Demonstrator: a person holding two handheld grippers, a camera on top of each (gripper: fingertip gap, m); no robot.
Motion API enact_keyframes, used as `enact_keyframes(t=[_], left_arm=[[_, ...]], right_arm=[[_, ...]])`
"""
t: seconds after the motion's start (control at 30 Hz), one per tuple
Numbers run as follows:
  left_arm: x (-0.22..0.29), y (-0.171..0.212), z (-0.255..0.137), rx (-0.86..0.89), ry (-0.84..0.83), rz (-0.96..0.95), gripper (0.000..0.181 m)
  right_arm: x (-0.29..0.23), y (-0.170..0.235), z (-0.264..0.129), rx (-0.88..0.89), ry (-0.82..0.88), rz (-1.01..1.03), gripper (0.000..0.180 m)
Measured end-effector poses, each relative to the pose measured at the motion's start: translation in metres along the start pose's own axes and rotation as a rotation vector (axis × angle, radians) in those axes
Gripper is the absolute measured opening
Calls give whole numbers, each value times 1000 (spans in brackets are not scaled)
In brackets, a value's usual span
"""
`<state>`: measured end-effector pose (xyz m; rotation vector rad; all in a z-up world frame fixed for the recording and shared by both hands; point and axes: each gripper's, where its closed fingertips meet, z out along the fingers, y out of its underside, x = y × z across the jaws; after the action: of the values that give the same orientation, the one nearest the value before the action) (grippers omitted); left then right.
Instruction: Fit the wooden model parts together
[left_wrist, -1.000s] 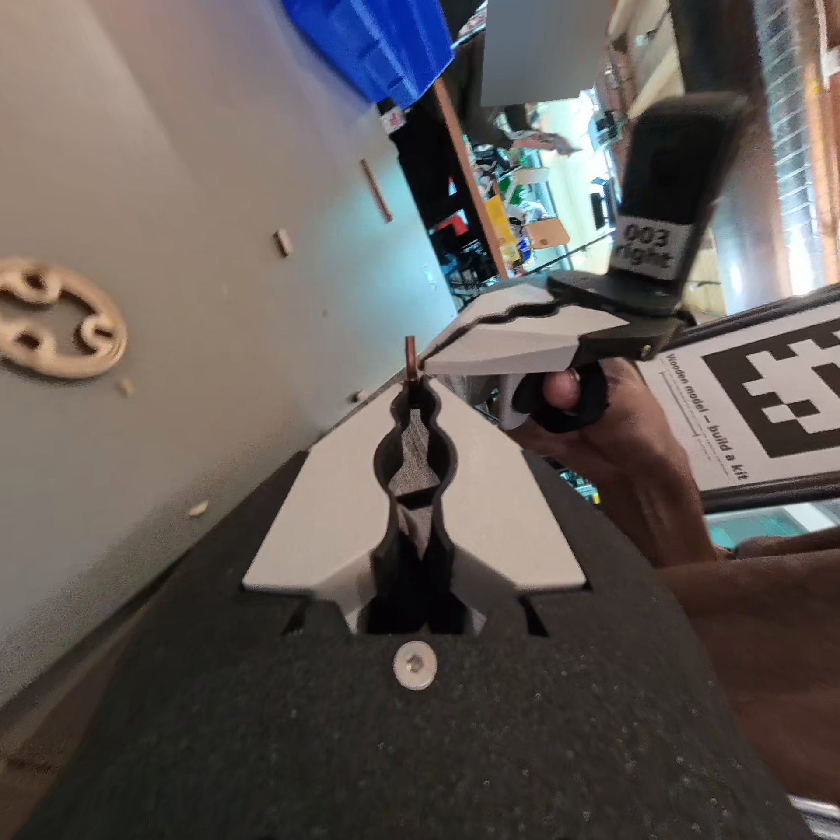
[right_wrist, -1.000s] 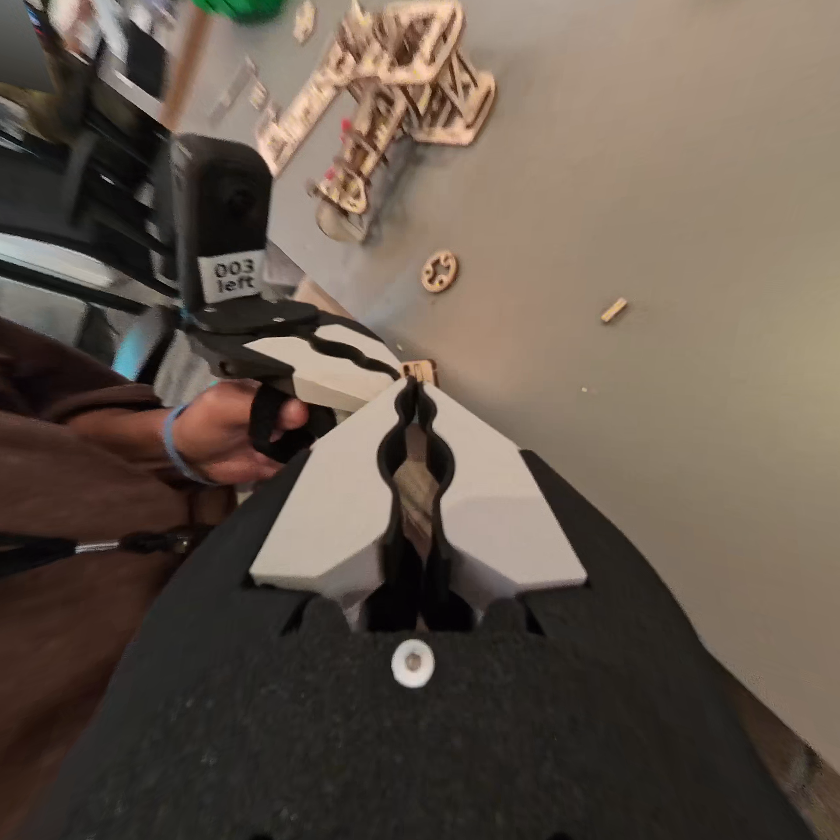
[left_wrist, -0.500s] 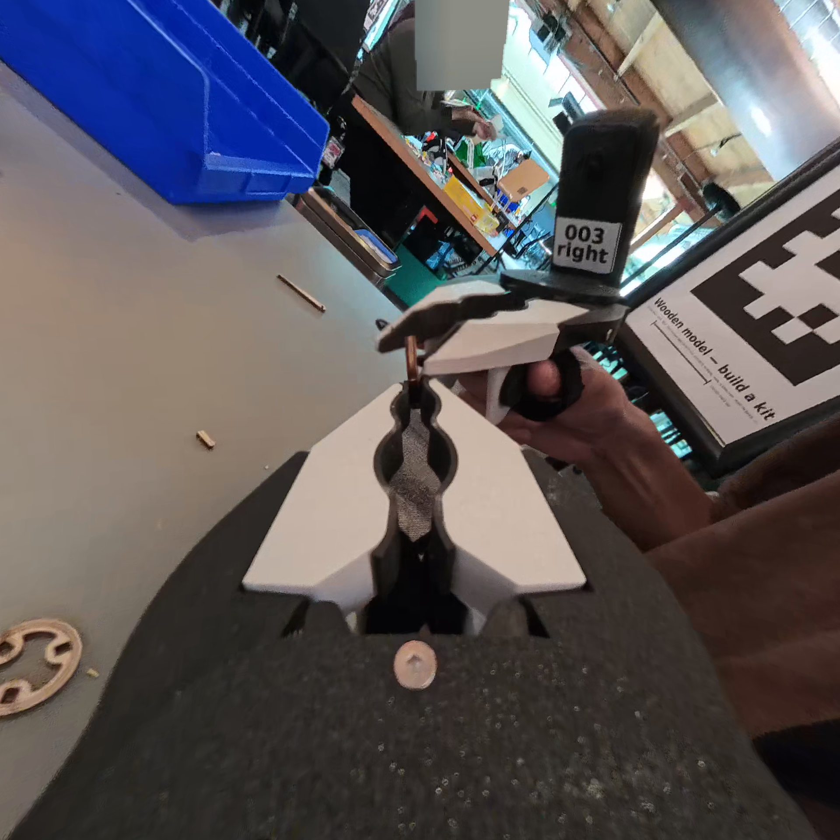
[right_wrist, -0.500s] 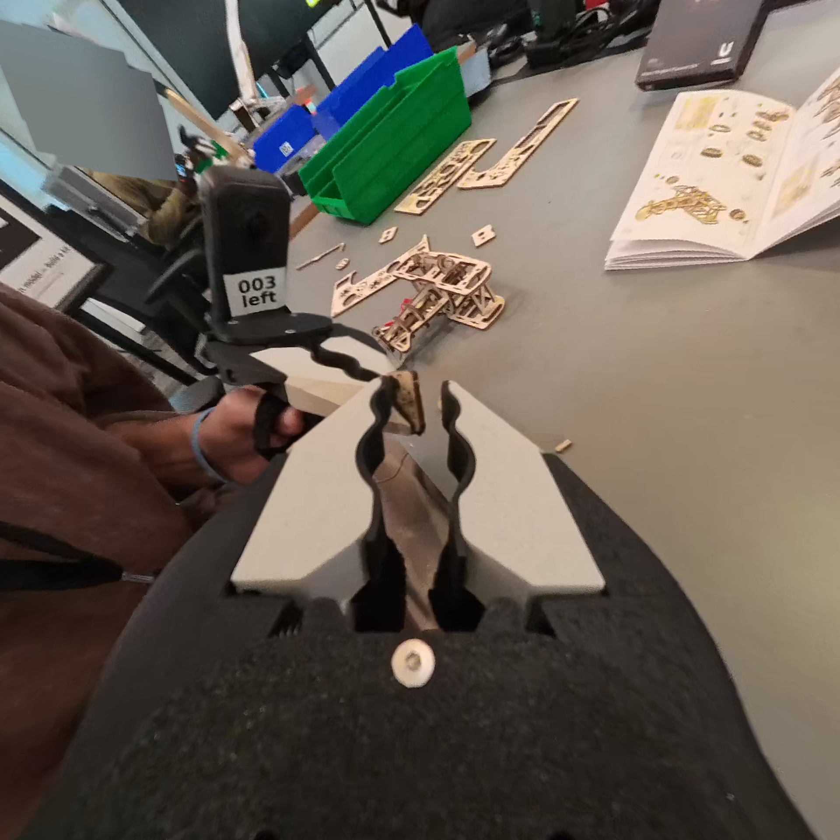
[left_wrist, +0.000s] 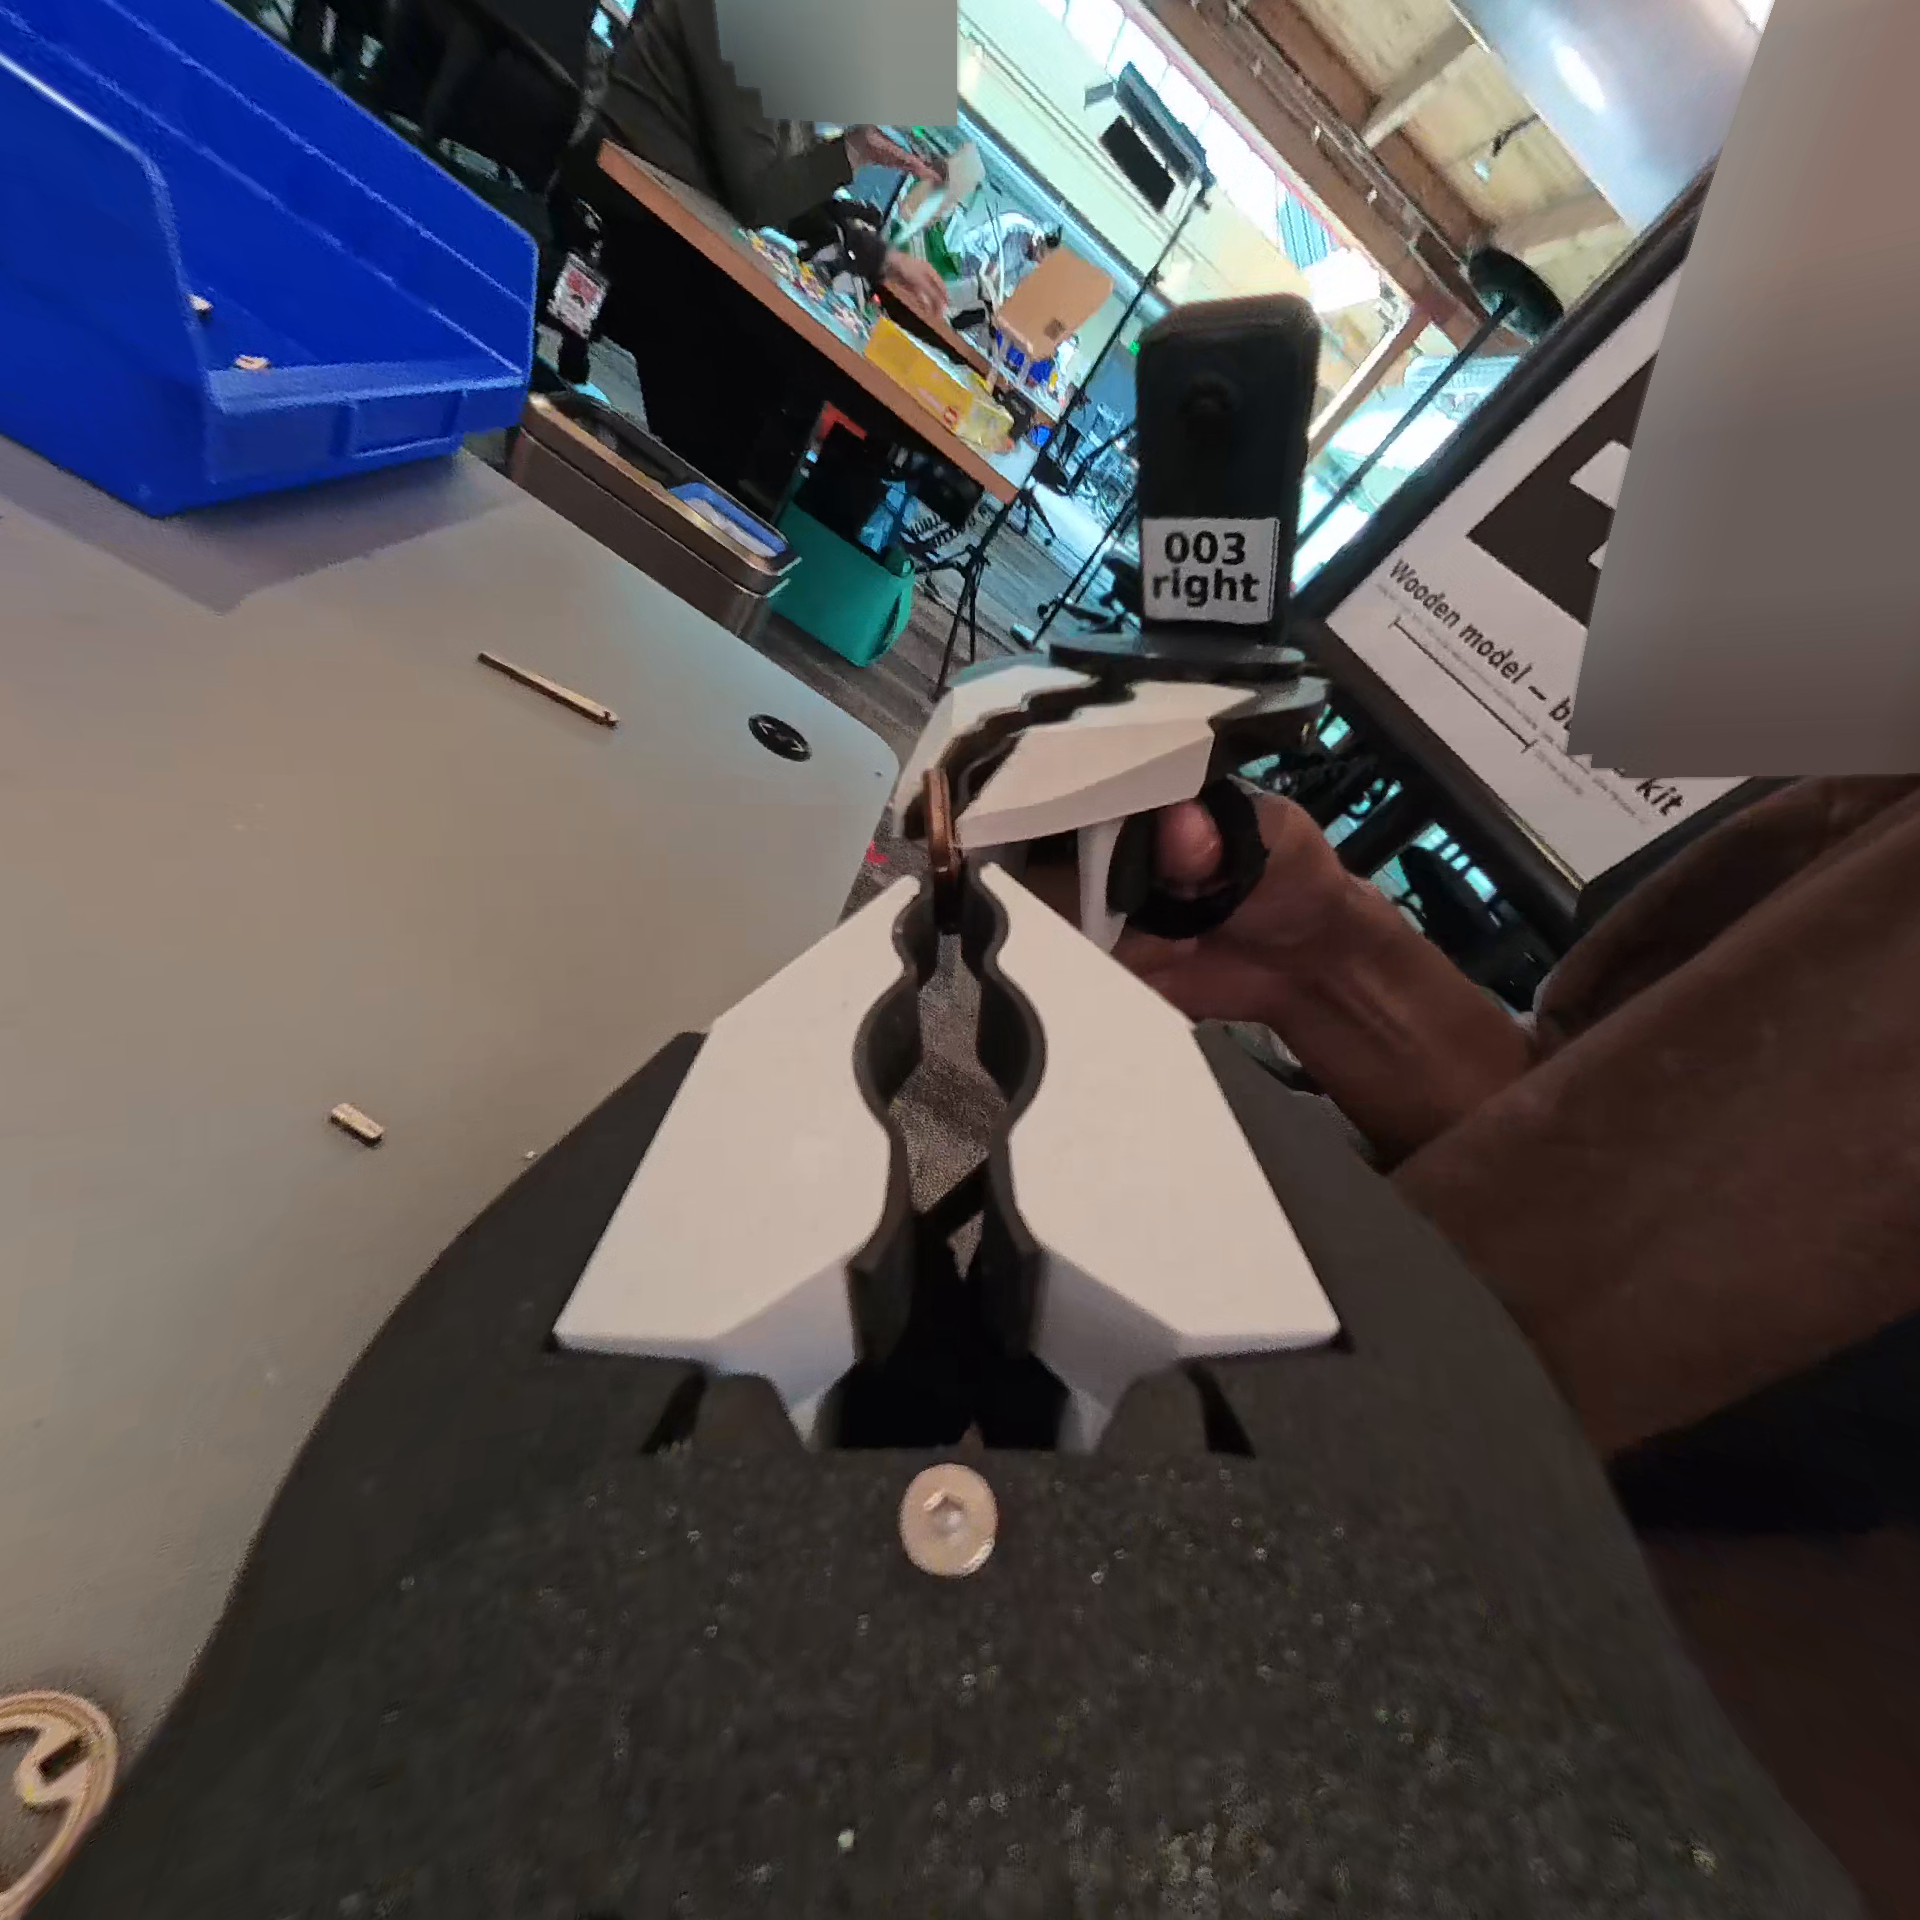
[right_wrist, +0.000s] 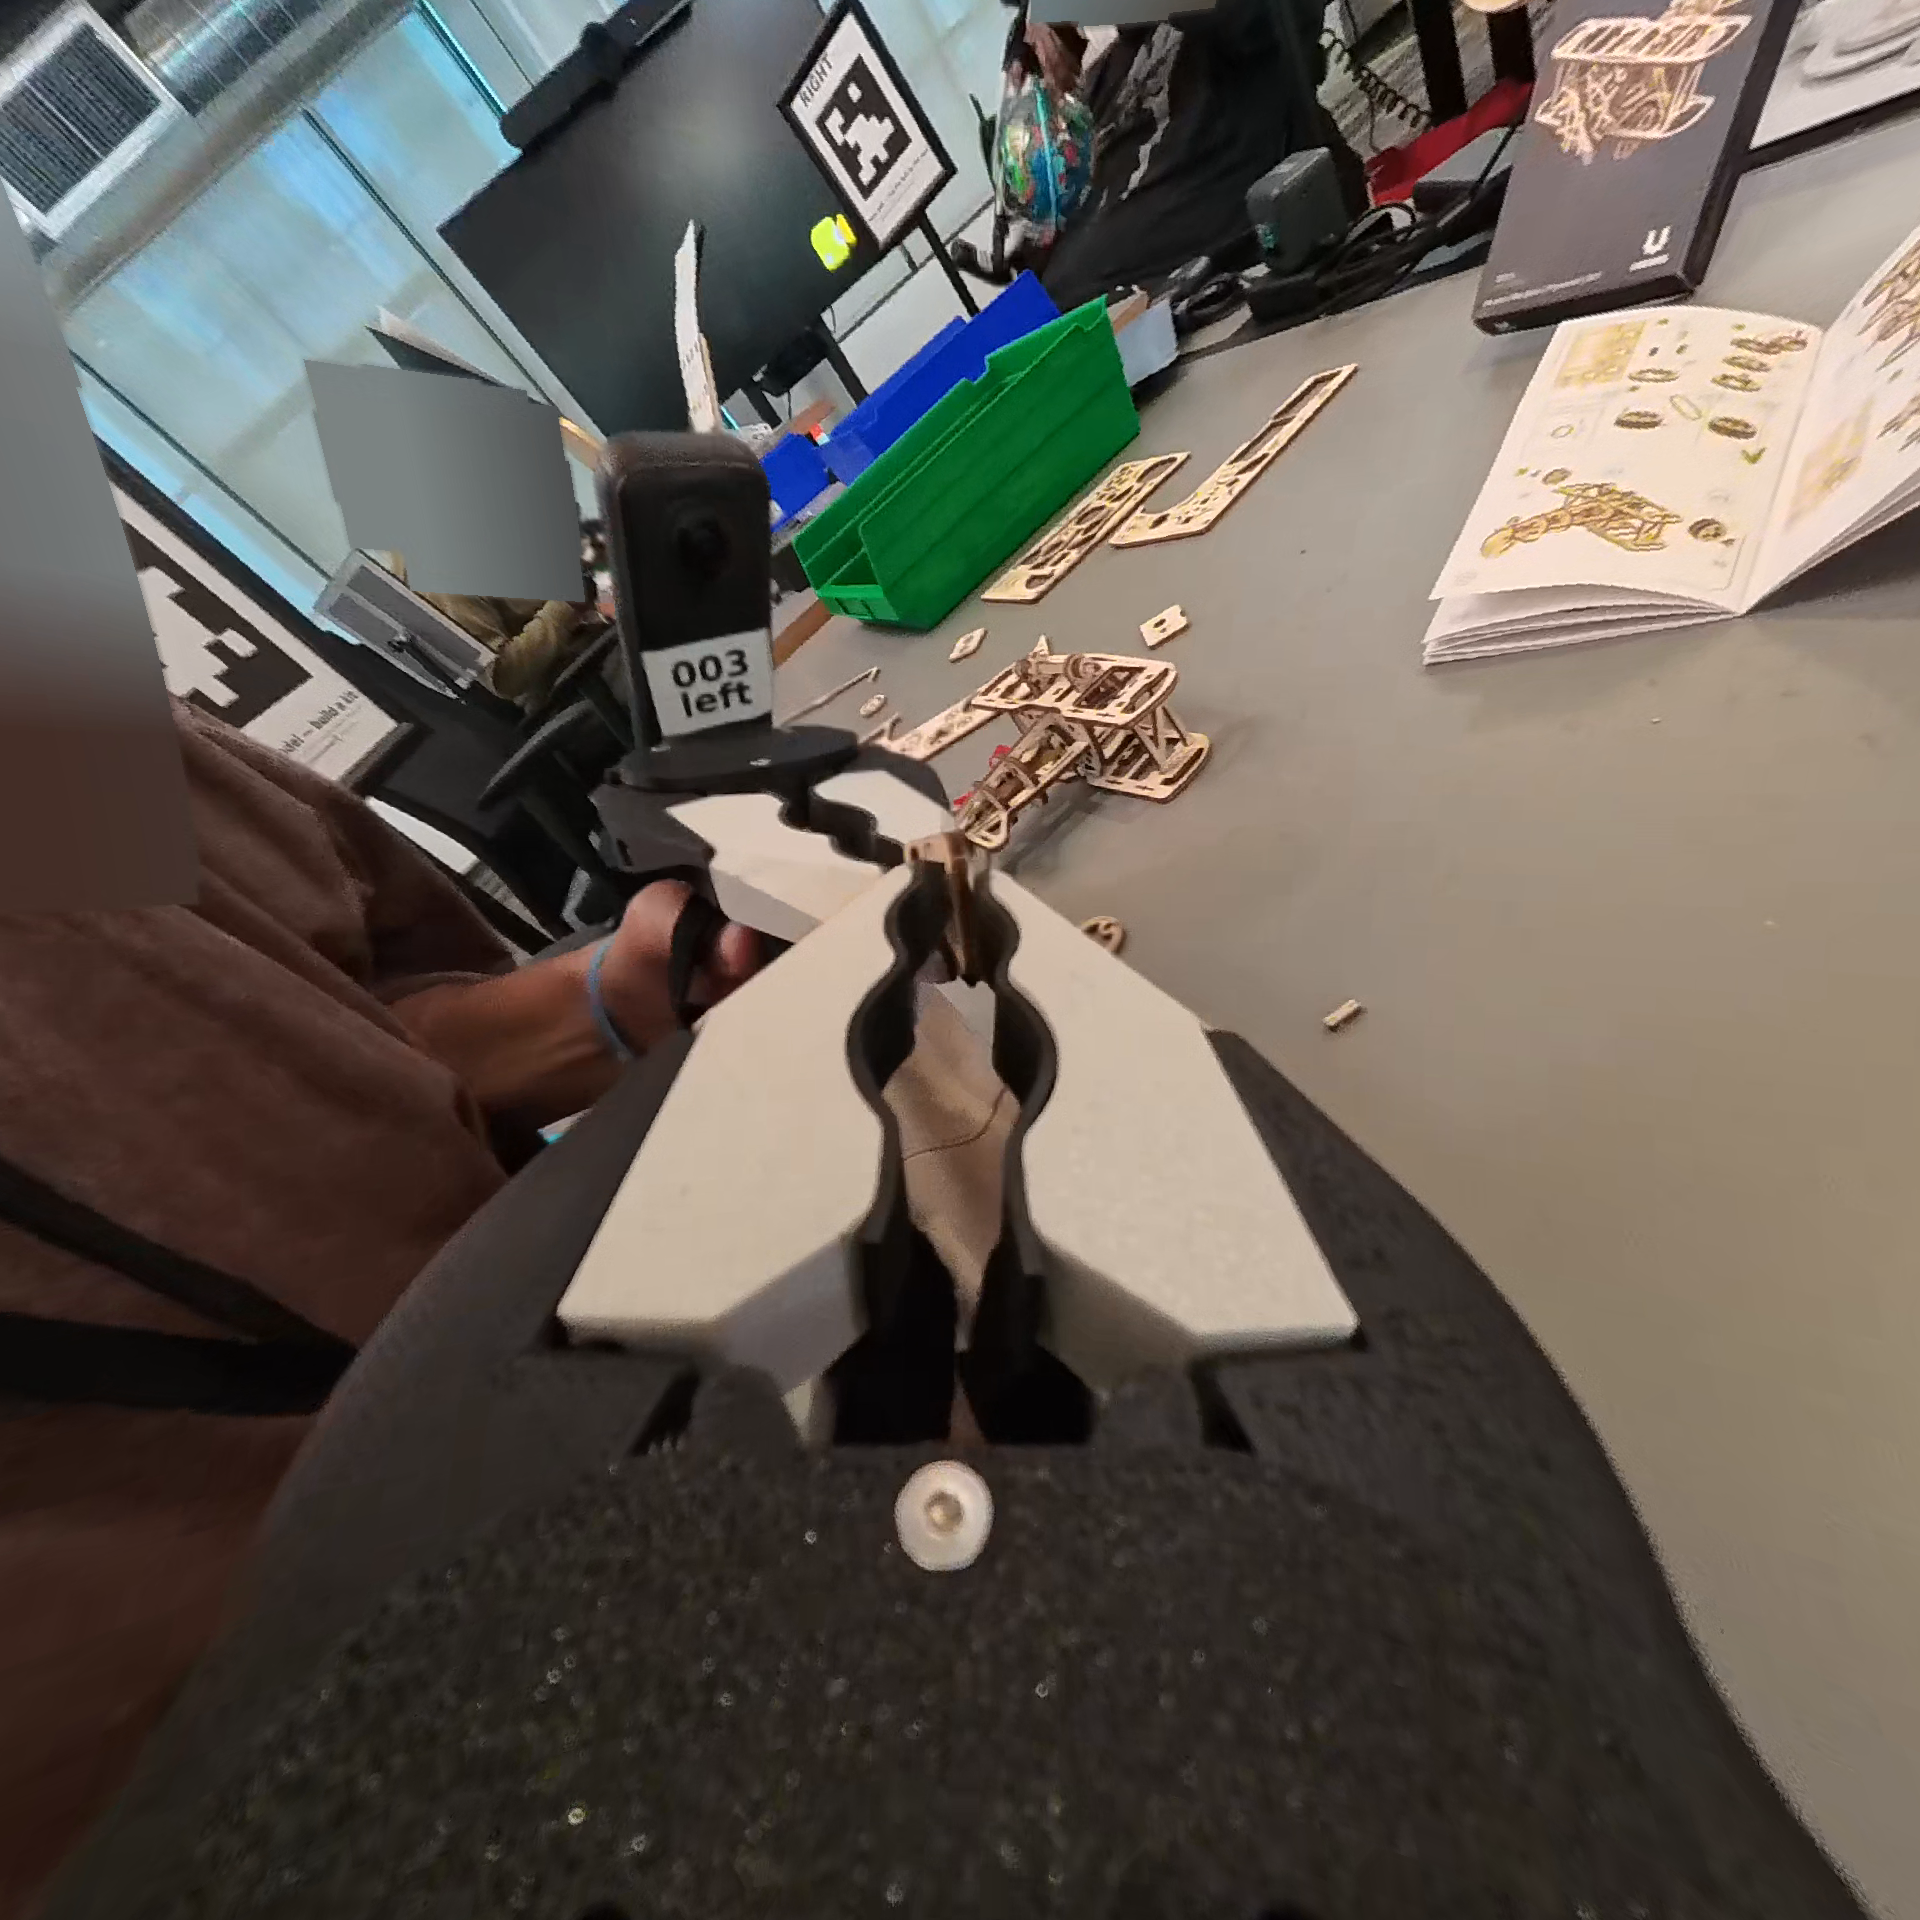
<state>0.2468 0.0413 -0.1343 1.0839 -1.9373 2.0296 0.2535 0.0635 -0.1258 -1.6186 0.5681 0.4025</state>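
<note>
My left gripper (left_wrist: 947, 885) is shut on a small flat wooden part (left_wrist: 941, 831), seen edge-on at its tips. My right gripper (right_wrist: 951, 896) meets it tip to tip and is shut on the same small wooden part (right_wrist: 958, 914). Whether this is one part or two joined parts I cannot tell. Both are held in the air off the near edge of the grey table (left_wrist: 312, 883). The right gripper also shows in the left wrist view (left_wrist: 951, 774), and the left gripper in the right wrist view (right_wrist: 904, 842). A partly built wooden model (right_wrist: 1081, 727) lies on the table beyond them.
A wooden ring (right_wrist: 1101, 932) and a small peg (right_wrist: 1343, 1013) lie near the grippers. Cut-out wooden sheets (right_wrist: 1174, 488), a green bin (right_wrist: 966, 499), an open booklet (right_wrist: 1662, 499) and a black box (right_wrist: 1621, 156) stand farther back. A blue bin (left_wrist: 260, 312) and a thin stick (left_wrist: 548, 689) are on the left. My left and right fingertips are right by each other.
My right gripper was open half a second ago and has now shut on the wooden part. My left gripper stayed shut. Both grippers have levelled out.
</note>
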Motion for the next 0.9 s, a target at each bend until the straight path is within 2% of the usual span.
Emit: enact_keyframes(t=[0.13, 0.3, 0.43, 0.67, 0.7, 0.73, 0.77, 0.8, 0.83, 0.87, 0.9], left_arm=[[7, 0, 2, -17, 45, -18, 1], [-10, 3, 6, -86, -176, 128, 3], [-13, 3, 6, -88, -229, 152, 3], [-26, 5, 8, -68, -363, 219, 4], [-25, 4, 9, -61, -371, 236, 2], [-15, 6, 15, -74, -319, 263, 2], [16, 8, 27, -62, -217, 328, 0], [27, 8, 34, -57, -261, 458, 0], [18, 5, 35, -44, -334, 489, 0], [-8, 16, 30, -107, -398, 378, 1], [-22, 21, 25, -103, -378, 258, 0]], right_arm=[[-3, 0, -5, 18, -83, 94, 3], [8, 0, -5, 0, 69, -31, 4], [11, 2, -3, 2, 115, -57, 4], [23, 3, -4, -34, 324, -216, 6], [28, 3, -6, -38, 367, -237, 3], [44, 7, -11, -62, 463, -246, 0], [57, 17, -13, -110, 489, -236, 0], [49, 18, -10, -63, 341, -109, 0], [50, 15, -13, -33, 299, -51, 0], [62, 14, -21, -55, 382, -112, 0], [66, 14, -23, -72, 404, -128, 0]])
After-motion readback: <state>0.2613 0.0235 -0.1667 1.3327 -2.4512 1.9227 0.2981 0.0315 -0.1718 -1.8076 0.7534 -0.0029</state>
